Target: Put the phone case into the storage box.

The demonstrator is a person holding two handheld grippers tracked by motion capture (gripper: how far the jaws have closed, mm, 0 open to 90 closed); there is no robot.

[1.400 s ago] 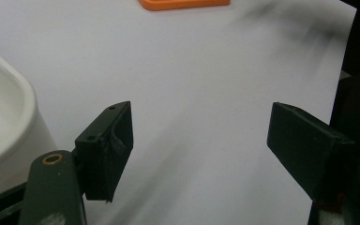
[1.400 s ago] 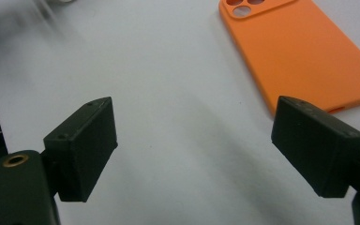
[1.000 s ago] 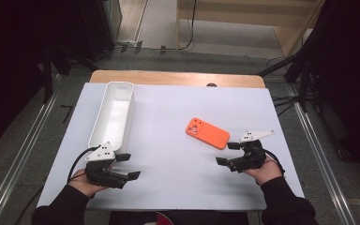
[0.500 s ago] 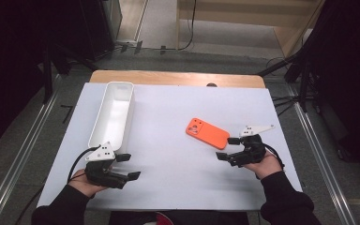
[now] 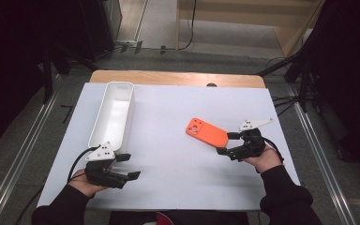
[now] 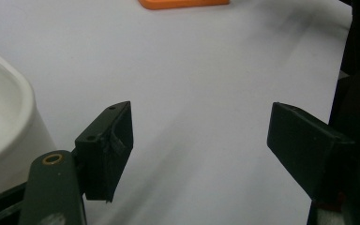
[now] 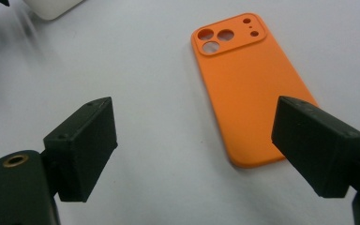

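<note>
Two hand-held tools frame the scene on a white-covered desk (image 5: 178, 122), seen from the high view: the left tool (image 5: 124, 166) sits at the lower left of the frame, jaws apart and empty, just below the near end of a long white plastic tray (image 5: 114, 117). The right tool (image 5: 227, 143), at the right of the frame, points its jaws, also apart, at the near end of a flat orange phone case (image 5: 207, 132), which lies camera side up, right of centre and well apart from the tray.

From the left gripper view, the jaws stand wide over bare desk, with the tray's rounded corner (image 6: 2, 117) at the left edge and a strip of the orange case (image 6: 183, 3) at the top of the frame.

From the right gripper view, the case (image 7: 248, 89) lies flat in the upper right of the frame, camera cut-outs at its far end, its near end reaching in between the open jaws on the right-hand side; nothing is gripped.

Judging by its look, the case is a light, thin shell of soft rubbery material, likely to flex and lying too flush to scoop easily. The best hold appears to be across its long sides near the closer end, pinching the raised edges, or tipping one edge up first.
</note>
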